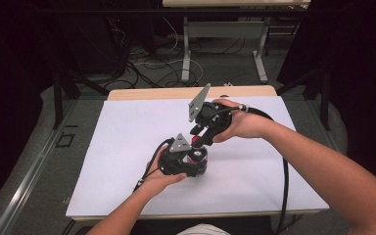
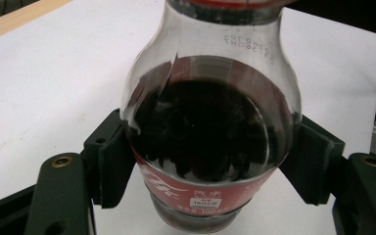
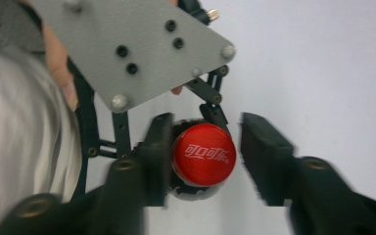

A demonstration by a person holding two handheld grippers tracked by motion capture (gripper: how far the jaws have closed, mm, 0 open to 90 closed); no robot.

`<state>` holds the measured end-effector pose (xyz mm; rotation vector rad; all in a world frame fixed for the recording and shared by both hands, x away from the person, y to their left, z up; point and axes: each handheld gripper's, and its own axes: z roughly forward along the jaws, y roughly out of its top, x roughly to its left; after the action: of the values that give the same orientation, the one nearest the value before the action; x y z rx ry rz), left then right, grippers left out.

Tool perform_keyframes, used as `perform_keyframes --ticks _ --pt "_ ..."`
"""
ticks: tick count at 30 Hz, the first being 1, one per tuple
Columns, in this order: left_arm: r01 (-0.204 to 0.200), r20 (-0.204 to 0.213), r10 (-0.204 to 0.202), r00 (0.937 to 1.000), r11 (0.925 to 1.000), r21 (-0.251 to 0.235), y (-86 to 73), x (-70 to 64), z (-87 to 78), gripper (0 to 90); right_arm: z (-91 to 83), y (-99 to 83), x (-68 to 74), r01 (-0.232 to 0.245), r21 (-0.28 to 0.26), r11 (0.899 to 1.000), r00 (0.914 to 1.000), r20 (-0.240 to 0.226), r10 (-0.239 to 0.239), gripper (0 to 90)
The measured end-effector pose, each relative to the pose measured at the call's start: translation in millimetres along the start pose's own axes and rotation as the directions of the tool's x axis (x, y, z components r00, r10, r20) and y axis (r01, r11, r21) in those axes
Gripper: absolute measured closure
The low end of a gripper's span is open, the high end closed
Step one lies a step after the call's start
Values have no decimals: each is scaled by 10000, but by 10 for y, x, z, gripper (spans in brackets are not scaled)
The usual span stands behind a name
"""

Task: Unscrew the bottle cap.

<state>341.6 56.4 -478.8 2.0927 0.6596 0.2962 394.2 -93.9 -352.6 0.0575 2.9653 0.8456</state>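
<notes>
Two grippers share work: left gripper point(image 2: 210, 161) clamps bottle point(image 2: 210, 142) steady; right gripper point(image 3: 203, 156) fingers point(image 3: 267, 156) apart, straddling cap point(image 3: 203, 154) at twelve o'clock for unscrewing.

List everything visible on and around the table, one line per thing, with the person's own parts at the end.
Clear plastic cola bottle with dark drink and red label: one, upright near the table's middle, held by its body between the left gripper's jaws.
Red screw cap with white lettering: one, on the bottle's top, between the right gripper's jaws; left jaw close beside it, right jaw apart from it.
White tabletop with pale wooden edge: one, under everything.
Grey-legged table: one, behind, on the floor.
Cables: several, black and white, on the floor behind.
Left gripper: one, black, shut on the bottle.
Right gripper: one, black, open over the cap.
Forearms and hands: two, coming in from the bottom.
</notes>
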Motion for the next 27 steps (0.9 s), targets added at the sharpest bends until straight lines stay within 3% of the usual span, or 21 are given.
perform_keyframes --ticks 1,2,3,5,6,7,8,9,12,14,18,20,22,24,27 --pt "50 75 -51 10000 9999 117 4 21 -21 300 -28 0 3 -912 -153 9957 9952 329 916 405" --pt "68 -4 -68 10000 10000 14 0 22 -16 300 -51 6 17 -1662 -278 9857 9844 542 1675 402" --pt "36 -65 -36 10000 10000 -5 -1 25 -17 300 -83 14 36 -2442 -452 9687 9667 682 2469 402" --pt "60 -128 -60 9999 10000 -20 0 27 -19 300 -130 34 80 -3336 -780 9395 9326 1186 3410 430" --pt "60 -128 -60 9999 10000 -20 0 27 -19 300 -130 34 80 -3336 -780 9395 9326 1186 3410 430" --pt "97 -136 -97 9999 9999 -29 1 26 -18 300 -143 51 128 -3997 -1011 9111 8938 1778 4118 474" --pt "247 -114 -248 9996 9997 -88 -1 15 -14 300 -143 51 128 -3997 -1011 9111 8938 1778 4118 474" --pt "171 -132 -172 9998 9998 -90 1 17 -16 300 -137 53 141 -4397 -1095 8915 8716 1874 4529 497" --pt "88 -125 -87 9999 10000 37 8 4 -22 300 -100 67 190 -4976 -1096 8604 8249 2469 5085 516" --pt "-171 -311 173 9994 9998 67 7 -3 -17 300 -69 76 210 -5193 -1273 8451 8106 2398 5342 518" --pt "-82 -246 85 9997 9999 140 14 -8 -16 300 -29 90 210 -5548 -1269 8223 7887 2344 5683 546" --pt "-51 -383 50 9993 10000 -15 7 -14 0 300 -18 98 210 -5784 -987 8098 7774 2343 5838 547" --pt "-32 -344 31 9994 10000 -13 7 -14 2 300 7 97 209 -5798 -810 8108 7787 2379 5806 560" --pt "19 -313 -19 9995 10000 1 6 -15 3 300 20 97 205 -5745 -707 8154 7856 2319 5736 603" --pt "-62 -214 64 9998 10000 74 4 -5 -4 300 24 99 200 -5494 -651 8330 8048 2268 5485 611"
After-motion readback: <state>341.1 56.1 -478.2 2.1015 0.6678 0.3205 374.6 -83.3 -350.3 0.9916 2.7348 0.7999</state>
